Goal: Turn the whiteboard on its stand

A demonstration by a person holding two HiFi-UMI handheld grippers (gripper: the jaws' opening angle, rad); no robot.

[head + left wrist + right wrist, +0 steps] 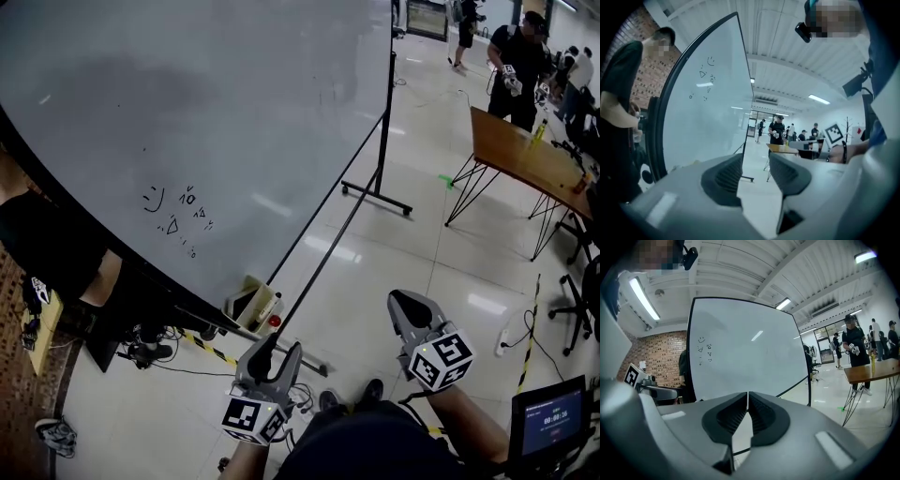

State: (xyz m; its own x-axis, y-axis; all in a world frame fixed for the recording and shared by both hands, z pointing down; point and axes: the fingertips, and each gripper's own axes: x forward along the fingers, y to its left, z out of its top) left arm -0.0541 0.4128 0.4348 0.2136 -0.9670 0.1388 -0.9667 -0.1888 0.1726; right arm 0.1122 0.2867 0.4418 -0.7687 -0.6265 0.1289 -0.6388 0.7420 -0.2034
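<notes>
Looking down, I have the whiteboard (206, 122) filling the upper left of the head view, its written face toward me with a few small scribbles (178, 211) low on it. Its long lower edge runs as a thin dark line from just above my left tongs, at bottom centre, up and to the right. There it meets the upright post of the stand (382, 159), whose foot sits on the floor in the upper middle of the frame.

My left gripper (274, 354) is by far the nearer one, at the near end of that lower edge. Its jaws stand partly apart. In the left gripper view I see bare floor through the gap, and the board's thin edge comes down right beside the inner face of the left-hand jaw. I would not call that a grip. Whether the pad touches the edge I cannot tell.

My right gripper (405, 302) hangs lower right of the board, well apart from it, jaws closed tip to tip on nothing.

Any push has to go across that long edge, not along it, so my left tongs are better placed. The board's slant would suit either end of a turn.
</notes>
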